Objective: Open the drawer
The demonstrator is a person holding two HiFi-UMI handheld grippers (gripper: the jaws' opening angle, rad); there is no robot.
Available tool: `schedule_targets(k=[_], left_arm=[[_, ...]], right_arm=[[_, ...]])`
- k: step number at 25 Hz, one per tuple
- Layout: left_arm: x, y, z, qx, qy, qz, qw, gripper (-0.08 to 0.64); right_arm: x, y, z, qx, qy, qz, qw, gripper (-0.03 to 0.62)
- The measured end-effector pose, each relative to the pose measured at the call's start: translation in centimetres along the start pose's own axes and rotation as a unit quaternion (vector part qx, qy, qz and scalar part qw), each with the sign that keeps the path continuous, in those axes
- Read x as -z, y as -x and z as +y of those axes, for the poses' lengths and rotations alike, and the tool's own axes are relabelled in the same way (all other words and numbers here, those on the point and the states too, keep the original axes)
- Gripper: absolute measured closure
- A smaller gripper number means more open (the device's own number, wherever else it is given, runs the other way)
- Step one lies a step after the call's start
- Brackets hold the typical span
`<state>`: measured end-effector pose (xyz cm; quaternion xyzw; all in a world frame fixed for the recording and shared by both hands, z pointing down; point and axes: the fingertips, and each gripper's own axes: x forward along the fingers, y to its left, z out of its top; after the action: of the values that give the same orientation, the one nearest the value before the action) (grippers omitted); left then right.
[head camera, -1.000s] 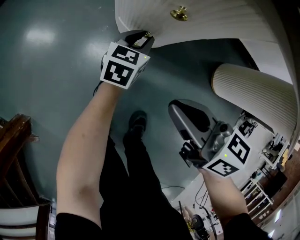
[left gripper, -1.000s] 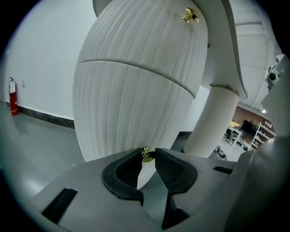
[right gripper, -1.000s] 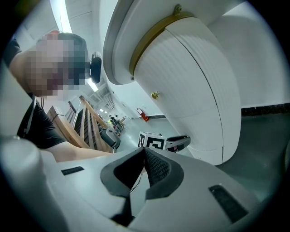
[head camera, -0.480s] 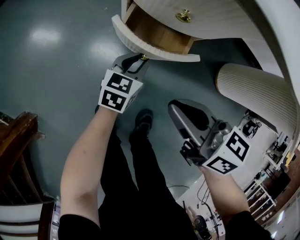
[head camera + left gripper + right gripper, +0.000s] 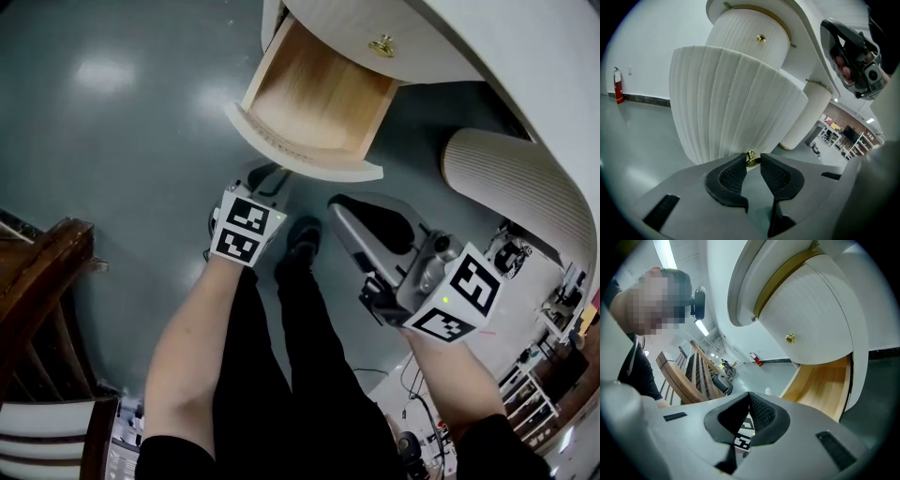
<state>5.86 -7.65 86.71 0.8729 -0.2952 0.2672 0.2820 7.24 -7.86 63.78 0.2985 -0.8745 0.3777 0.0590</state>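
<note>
The lower drawer (image 5: 302, 152) of a white ribbed cabinet stands pulled out, and its wooden inside (image 5: 319, 94) shows in the head view. My left gripper (image 5: 270, 174) sits at the drawer's curved front (image 5: 736, 103). Its jaws are shut on the small brass knob (image 5: 751, 160), which is pinched between the two pads of the left gripper (image 5: 752, 158). My right gripper (image 5: 337, 202) hangs below the drawer, to the right of the left one, shut with nothing in it. In its own view the right gripper (image 5: 749, 395) looks up at the open drawer (image 5: 820, 385).
A second brass knob (image 5: 382, 44) sits on the upper drawer front. A ribbed white column (image 5: 525, 187) stands at the right. A dark wooden chair (image 5: 42, 281) is at the left. The person's legs and shoes (image 5: 305, 234) are on the grey floor under the grippers.
The drawer has slid out from nearly closed to wide open. My left gripper has drawn back toward me with the knob. The right gripper has stayed about where it was.
</note>
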Motion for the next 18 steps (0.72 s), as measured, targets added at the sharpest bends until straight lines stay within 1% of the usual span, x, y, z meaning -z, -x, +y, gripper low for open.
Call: schedule_targets(k=[3, 7, 9, 11, 15, 18], left_arm=[[0.8, 0.9, -0.6, 0.001, 0.004, 0.007, 1.0, 0.46], [3.1, 2.1, -1.2, 0.003, 0.005, 0.018, 0.9998, 0.46], [3.6, 2.4, -1.9, 0.005, 0.002, 0.019, 0.9998, 0.46], [3.6, 2.8, -2.3, 0.004, 0.001, 0.014, 0.9999, 0.46], [3.0, 3.0, -2.7, 0.002, 0.013, 0.005, 0.9999, 0.46], [2.9, 2.8, -2.7, -0.001, 0.018, 0.015, 0.9997, 0.457]], right_arm=[[-0.4, -0.3, 0.4, -0.004, 0.0, 0.005, 1.0, 0.58], [0.7, -1.2, 0.8, -0.01, -0.002, 0.017, 1.0, 0.579], [0.7, -1.2, 0.7, -0.013, 0.002, 0.023, 1.0, 0.58], [0.5, -1.4, 0.8, -0.017, 0.005, 0.027, 0.999, 0.58], [0.1, -1.8, 1.6, -0.026, 0.012, 0.037, 0.999, 0.58], [-0.1, -2.3, 2.3, -0.034, 0.017, 0.043, 0.998, 0.58]])
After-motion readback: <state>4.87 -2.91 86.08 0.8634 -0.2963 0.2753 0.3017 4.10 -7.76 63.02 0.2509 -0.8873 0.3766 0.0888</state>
